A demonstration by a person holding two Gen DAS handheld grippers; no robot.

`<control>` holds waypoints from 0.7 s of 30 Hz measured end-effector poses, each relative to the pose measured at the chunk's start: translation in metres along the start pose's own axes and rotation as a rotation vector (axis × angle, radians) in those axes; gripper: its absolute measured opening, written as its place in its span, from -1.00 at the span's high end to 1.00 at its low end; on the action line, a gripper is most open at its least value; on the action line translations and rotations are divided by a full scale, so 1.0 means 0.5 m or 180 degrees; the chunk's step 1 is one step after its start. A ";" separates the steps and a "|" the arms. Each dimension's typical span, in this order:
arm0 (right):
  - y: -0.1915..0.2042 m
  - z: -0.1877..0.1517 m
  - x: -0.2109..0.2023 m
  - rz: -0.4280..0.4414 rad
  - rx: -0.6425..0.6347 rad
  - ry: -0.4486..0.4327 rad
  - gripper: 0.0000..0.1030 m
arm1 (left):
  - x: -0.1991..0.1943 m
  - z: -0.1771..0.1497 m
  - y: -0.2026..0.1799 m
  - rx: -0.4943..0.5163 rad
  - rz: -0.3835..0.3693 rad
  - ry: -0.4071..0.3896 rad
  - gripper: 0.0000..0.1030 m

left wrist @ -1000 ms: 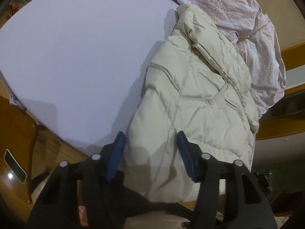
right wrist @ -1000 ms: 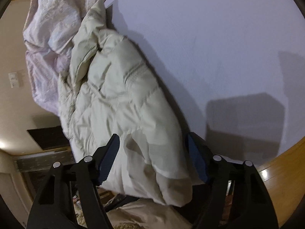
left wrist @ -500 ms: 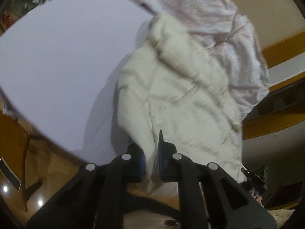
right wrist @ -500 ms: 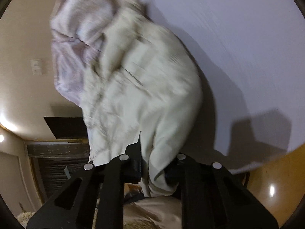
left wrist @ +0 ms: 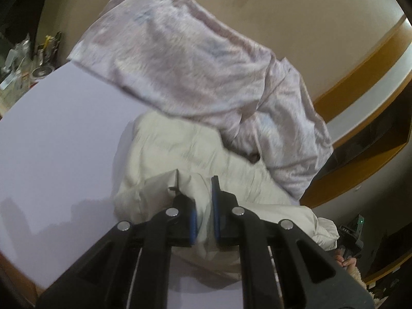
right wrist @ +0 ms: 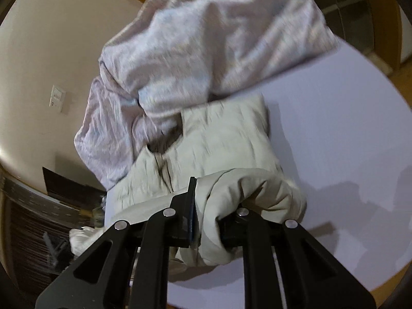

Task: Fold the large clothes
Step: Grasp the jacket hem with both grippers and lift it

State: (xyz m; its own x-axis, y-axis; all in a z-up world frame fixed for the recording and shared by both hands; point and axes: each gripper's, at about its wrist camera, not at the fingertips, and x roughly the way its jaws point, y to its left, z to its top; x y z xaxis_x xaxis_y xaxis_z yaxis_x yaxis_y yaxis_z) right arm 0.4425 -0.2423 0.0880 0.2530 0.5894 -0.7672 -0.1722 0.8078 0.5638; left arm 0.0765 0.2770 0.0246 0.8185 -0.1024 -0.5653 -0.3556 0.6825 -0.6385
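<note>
So I'm holding the cream puffer jacket (left wrist: 180, 154) by its near hem, one gripper at each end. My left gripper (left wrist: 204, 213) is clamped tight on a bunched bit of the padded fabric, blue pads (left wrist: 193, 222) squeezing it from both sides, and my right gripper (right wrist: 206, 219) is doing the same on a fatter roll of the hem, which is bulging out over the right-hand finger. The jacket is lying on the white table (left wrist: 56, 134), near edge raised and curling over itself, with its far end tucked up against a crumpled pinkish sheet (left wrist: 195, 59) that's heaped along the back of the table and partly draped over the collar end. My read is that I'm starting the first fold, bottom hem going toward the collar. Next bit is going to need both hands carrying the hem forward evenly so the edge is landing straight, and staying low enough not to be snagging that sheet. Puffy stuff is springy, so I'm expecting to press it down before letting go.
</note>
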 end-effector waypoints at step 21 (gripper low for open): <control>0.030 0.227 0.302 -0.0996 0.0142 -0.0182 0.72 | 0.348 0.260 0.026 0.0025 0.0526 0.0261 0.82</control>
State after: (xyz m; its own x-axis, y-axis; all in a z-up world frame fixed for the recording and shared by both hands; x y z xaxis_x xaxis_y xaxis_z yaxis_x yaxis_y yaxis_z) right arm 0.5861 -0.1421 0.0153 0.3404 0.3097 -0.8878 -0.0360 0.9478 0.3168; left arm 0.2727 0.3620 -0.0142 0.7095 -0.0468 -0.7032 -0.4785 0.7005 -0.5294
